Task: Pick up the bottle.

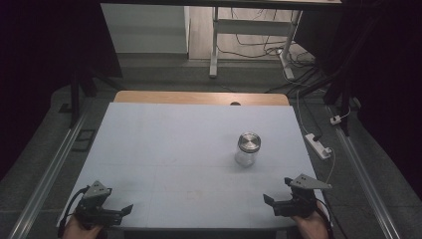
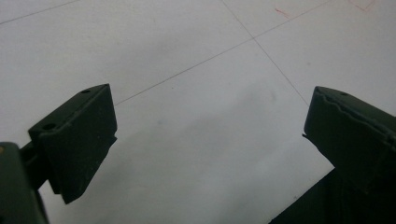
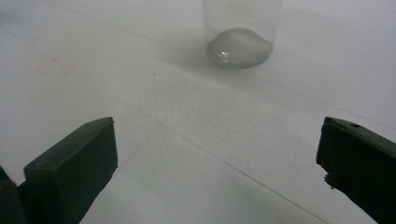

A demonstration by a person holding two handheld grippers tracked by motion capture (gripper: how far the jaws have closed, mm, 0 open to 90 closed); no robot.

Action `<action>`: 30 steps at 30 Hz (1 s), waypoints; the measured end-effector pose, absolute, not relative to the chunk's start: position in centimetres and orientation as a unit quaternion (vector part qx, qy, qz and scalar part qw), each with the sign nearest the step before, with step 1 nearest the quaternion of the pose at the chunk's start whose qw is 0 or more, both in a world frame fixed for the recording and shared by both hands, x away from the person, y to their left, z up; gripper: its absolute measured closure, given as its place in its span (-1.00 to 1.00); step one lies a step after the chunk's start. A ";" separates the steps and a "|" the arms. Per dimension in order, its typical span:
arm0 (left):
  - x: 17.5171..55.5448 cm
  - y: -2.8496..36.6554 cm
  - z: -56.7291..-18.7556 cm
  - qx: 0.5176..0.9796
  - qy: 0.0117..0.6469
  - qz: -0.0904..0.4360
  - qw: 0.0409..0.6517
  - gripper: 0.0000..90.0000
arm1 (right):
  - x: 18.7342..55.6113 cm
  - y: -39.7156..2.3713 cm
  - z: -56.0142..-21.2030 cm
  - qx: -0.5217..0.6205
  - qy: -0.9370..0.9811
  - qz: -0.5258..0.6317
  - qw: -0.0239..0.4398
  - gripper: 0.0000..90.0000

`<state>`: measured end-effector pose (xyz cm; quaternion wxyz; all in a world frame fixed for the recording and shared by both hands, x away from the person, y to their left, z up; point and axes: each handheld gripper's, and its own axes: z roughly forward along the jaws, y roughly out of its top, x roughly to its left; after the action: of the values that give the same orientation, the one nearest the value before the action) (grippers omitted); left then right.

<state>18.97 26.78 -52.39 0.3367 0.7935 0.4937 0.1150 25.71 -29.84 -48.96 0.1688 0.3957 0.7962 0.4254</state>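
A small clear glass jar (image 1: 247, 148) with a metal screw lid stands upright on the white table (image 1: 164, 139), right of centre. Its base (image 3: 239, 45) shows at the top of the right gripper view. My left gripper (image 1: 124, 211) rests at the table's near left corner, held by a hand; its jaws stand wide apart over bare table (image 2: 210, 116), nothing between them. My right gripper (image 1: 271, 200) sits at the near right edge, pointing toward the jar from well short of it. Its jaws are open and hold nothing (image 3: 217, 144).
A wooden strip (image 1: 199, 97) borders the table's far edge. A white power strip (image 1: 318, 145) and cables lie on the floor to the right. Metal rails (image 1: 47, 174) run along both sides, and a desk frame (image 1: 249, 40) stands beyond.
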 end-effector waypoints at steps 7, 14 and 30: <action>18.8 26.9 -52.4 0.791 0.498 0.113 0.338 -0.92 | 26.5 -29.1 -48.8 0.386 0.795 0.439 0.161 -1.00; 18.8 27.0 -52.4 0.789 0.499 0.112 0.340 -0.92 | 27.2 -28.7 -48.7 0.380 0.794 0.448 0.159 -1.00; 19.0 27.0 -52.4 0.788 0.502 0.108 0.340 -0.92 | 29.8 -27.4 -49.1 0.394 0.797 0.433 0.150 -1.00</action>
<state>18.96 27.04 -52.44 0.3396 0.7881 0.5018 0.1083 29.81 -27.44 -49.09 0.1497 0.3936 0.7971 0.4328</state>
